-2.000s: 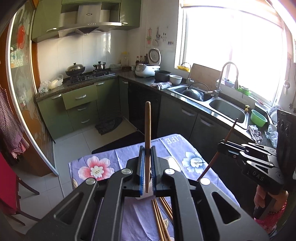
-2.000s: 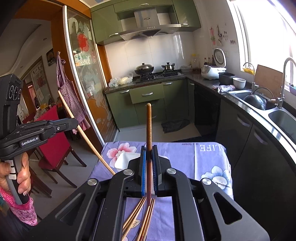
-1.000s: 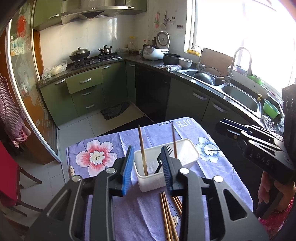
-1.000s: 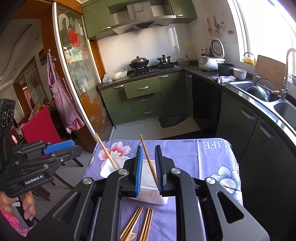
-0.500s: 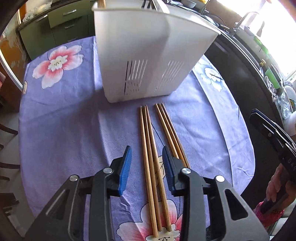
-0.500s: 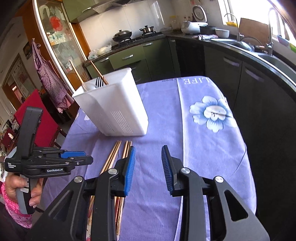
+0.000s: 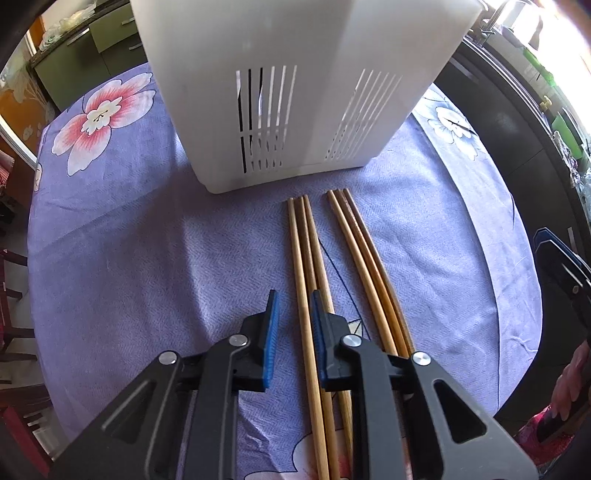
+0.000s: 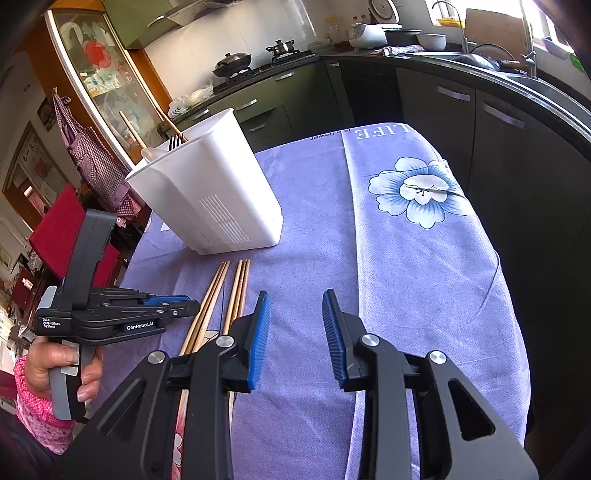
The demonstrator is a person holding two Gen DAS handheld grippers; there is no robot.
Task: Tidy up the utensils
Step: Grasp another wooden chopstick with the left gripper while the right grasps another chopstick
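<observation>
Tall white slotted utensil holder — smooth, matt plastic. Slender tan chopsticks — bare wood, faintly sheened. Lilac flowered tablecloth — woven cloth, matt, a fine herringbone texture is shown.

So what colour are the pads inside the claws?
Blue pads on black claws, clearest in the right wrist view.

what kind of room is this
A home kitchen, most likely. The right wrist view shows a gas stove with a wok on it, a rice cooker on the dark counter, and a sink faucet by the window.
</observation>
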